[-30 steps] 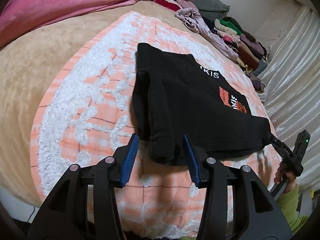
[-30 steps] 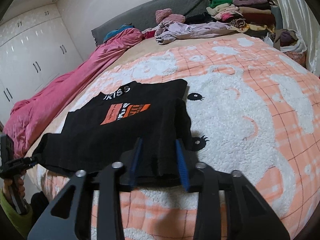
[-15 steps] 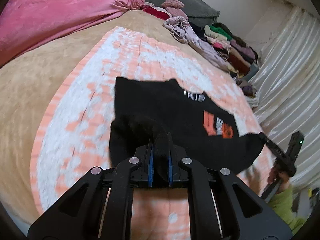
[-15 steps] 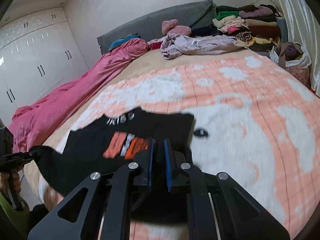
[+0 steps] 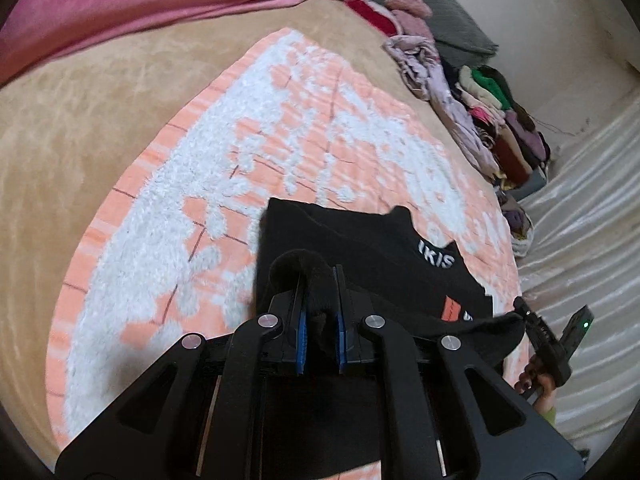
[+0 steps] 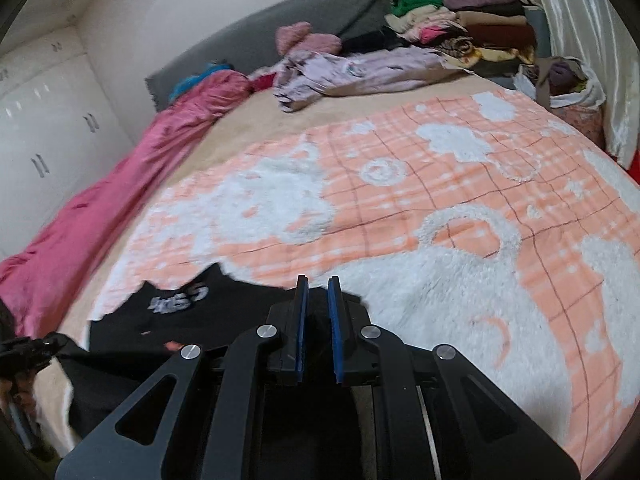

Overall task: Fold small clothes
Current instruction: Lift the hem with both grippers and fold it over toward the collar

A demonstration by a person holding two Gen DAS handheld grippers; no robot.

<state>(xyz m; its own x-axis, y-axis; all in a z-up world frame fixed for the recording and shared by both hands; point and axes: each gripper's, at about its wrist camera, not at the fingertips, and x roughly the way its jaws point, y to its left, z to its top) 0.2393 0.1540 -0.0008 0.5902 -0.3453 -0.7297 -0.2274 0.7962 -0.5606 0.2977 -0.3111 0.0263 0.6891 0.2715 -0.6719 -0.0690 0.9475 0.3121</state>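
A small black shirt [image 5: 384,264] with white lettering and an orange patch lies on the peach-and-white blanket [image 5: 280,128]. My left gripper [image 5: 319,276] is shut on a bunched corner of the shirt's near hem and holds it lifted. My right gripper [image 6: 318,284] is shut on the opposite near corner of the shirt [image 6: 168,320]; the cloth hangs below the jaws. The right gripper also shows in the left wrist view [image 5: 524,310] at the lower right, and the left gripper shows at the left edge of the right wrist view [image 6: 48,344].
A pink duvet [image 5: 140,4] lies along the bed's left side. A loose lilac garment [image 6: 352,72] and a stack of folded clothes [image 6: 472,28] sit by the grey headboard [image 6: 312,20]. A white curtain [image 5: 592,216] hangs on the right; white wardrobes [image 6: 44,120] stand on the left.
Both grippers closed on the shirt's near corners and lifted them, carrying the near hem up and forward over the shirt toward the collar.
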